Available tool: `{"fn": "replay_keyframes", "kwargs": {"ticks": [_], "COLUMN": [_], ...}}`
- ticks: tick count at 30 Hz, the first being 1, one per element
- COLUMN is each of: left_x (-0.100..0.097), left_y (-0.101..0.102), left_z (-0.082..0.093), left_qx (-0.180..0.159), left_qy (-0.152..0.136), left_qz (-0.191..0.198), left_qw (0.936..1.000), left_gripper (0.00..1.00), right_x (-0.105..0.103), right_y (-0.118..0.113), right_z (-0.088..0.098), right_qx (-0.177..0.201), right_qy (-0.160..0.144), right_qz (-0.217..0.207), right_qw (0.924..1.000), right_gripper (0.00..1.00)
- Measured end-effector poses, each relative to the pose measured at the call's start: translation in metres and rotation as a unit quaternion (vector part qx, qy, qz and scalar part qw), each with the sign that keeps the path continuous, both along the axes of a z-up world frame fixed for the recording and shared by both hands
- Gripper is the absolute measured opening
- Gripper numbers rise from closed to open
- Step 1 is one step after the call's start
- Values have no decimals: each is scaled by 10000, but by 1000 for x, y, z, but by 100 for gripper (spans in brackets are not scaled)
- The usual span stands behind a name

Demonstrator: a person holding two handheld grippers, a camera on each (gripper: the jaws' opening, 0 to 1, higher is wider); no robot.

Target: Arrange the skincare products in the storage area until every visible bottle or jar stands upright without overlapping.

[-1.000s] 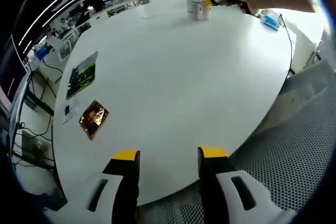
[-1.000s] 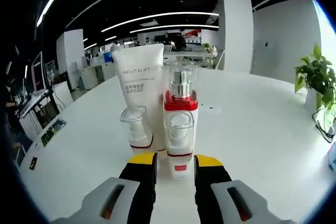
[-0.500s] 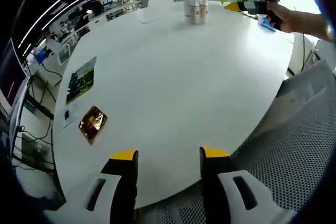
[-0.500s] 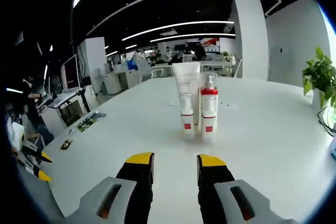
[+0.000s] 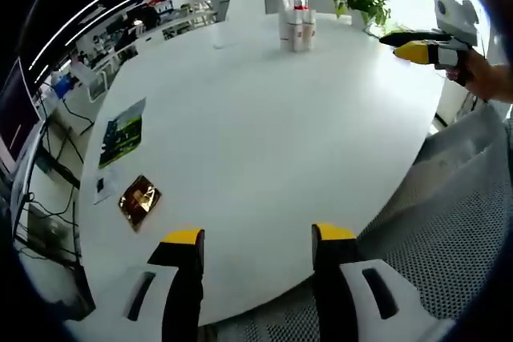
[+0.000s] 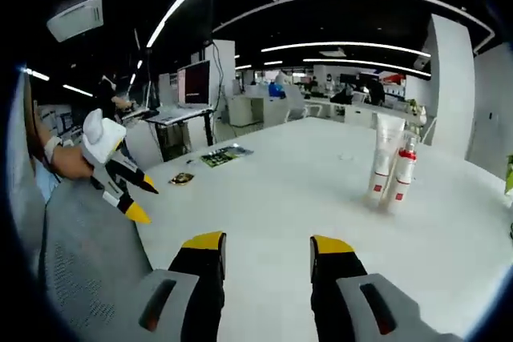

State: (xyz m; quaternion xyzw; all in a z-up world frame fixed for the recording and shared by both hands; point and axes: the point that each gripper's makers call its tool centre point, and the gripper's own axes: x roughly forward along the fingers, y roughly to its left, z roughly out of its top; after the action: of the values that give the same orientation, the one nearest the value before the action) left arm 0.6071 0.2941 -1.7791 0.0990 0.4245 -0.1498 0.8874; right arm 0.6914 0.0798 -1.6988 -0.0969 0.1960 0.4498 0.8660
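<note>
Skincare products stand upright in a tight cluster on the round white table [image 5: 264,118]: a tall white squeeze tube [image 6: 386,150] with small red-banded pump bottles [image 6: 402,178] just beside it, far from both grippers. The left gripper [image 5: 256,238] and right gripper [image 6: 264,244] hover near the table's edge, jaws spread wide and holding nothing. A green leaflet [image 5: 122,128] and shiny brown packet [image 5: 139,199] lie well apart from the cluster.

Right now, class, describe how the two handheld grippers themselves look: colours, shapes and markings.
Each gripper has two black jaws tipped with yellow pads, rising from pale grey housings with dark oval slots. The left gripper and right gripper match in build. Seen from the left gripper view, the right gripper is a yellow-and-black pointed beak with a pale grey box on top, held by a hand.
</note>
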Motion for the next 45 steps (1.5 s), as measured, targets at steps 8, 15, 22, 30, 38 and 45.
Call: {"fn": "replay_keyframes", "kwargs": {"ticks": [8,15,22,30,38,45], "left_x": [21,63,108,155,188,197], "left_y": [23,57,100,136,169,187], "left_z": [17,25,16,8,-5,-13], "left_qx": [-496,-412,-374,-83,347,441], "left_qy": [-150,-253,-35,173,423,629], "left_qz": [657,881,1192,1157,1016,1162], "left_qw": [9965,9949,9922,9931,9933,9903], "left_gripper": [64,69,78,94,96,97], "right_x": [-9,10,15,12,7,4], "right_y": [-5,-29,-36,-24,-11,-4], "right_z": [0,-13,-13,-19,-14,-17], "right_qx": [-403,-301,-554,-579,-591,-519], "right_qy": [-194,103,-188,-103,-406,-259], "right_qz": [-27,-865,-1046,-859,-475,-376], "right_qw": [9990,9957,9928,9946,9963,9976], "right_gripper": [48,61,85,99,95,99]}}
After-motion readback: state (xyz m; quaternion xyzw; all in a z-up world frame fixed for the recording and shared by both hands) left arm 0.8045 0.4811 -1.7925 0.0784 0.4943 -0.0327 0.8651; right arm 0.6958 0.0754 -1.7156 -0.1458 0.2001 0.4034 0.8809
